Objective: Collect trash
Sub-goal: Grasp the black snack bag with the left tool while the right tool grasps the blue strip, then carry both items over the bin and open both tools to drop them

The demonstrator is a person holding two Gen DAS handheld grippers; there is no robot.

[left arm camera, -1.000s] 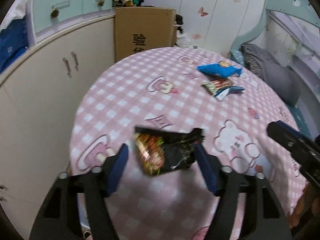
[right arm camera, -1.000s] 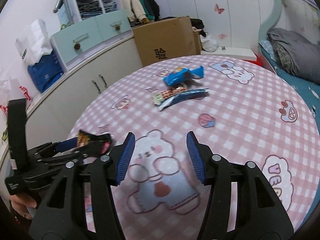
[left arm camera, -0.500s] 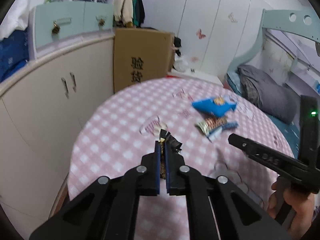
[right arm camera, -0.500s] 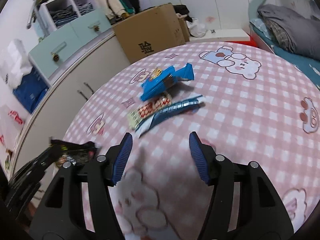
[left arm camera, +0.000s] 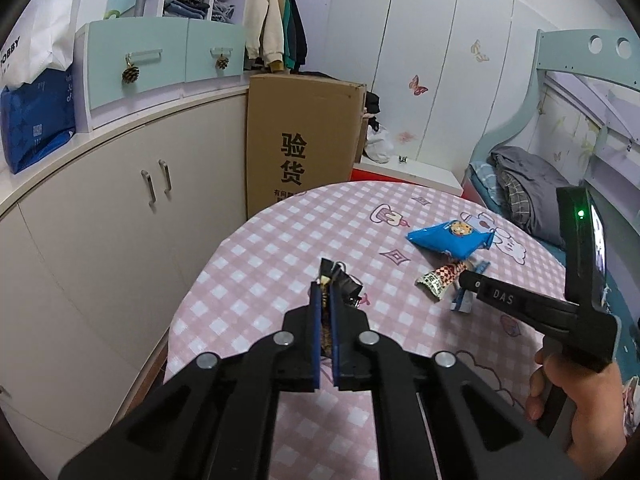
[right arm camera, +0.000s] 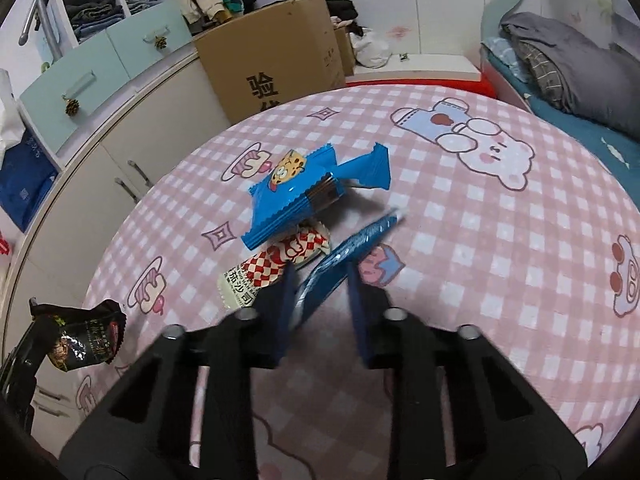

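- Left gripper (left arm camera: 329, 292): clamped flat on the black wrapper (left arm camera: 340, 280), held clear above the tabletop (left arm camera: 280, 248), likely to free the surface for further collecting.
- Right gripper (right arm camera: 318, 280): jaws closing around the blue strip wrapper (right arm camera: 352, 248), not yet visibly pinching it.
- Blue snack bag (right arm camera: 304, 196) overlaps the checked wrapper (right arm camera: 276, 264); both remain on the tabletop.

My left gripper (left arm camera: 329, 292) pinches a black wrapper (left arm camera: 340, 282). At two o'clock lies a blue packet (left arm camera: 448, 240); my right gripper (left arm camera: 464, 280) reaches toward the checkered wrapper (left arm camera: 440, 278) beneath it.
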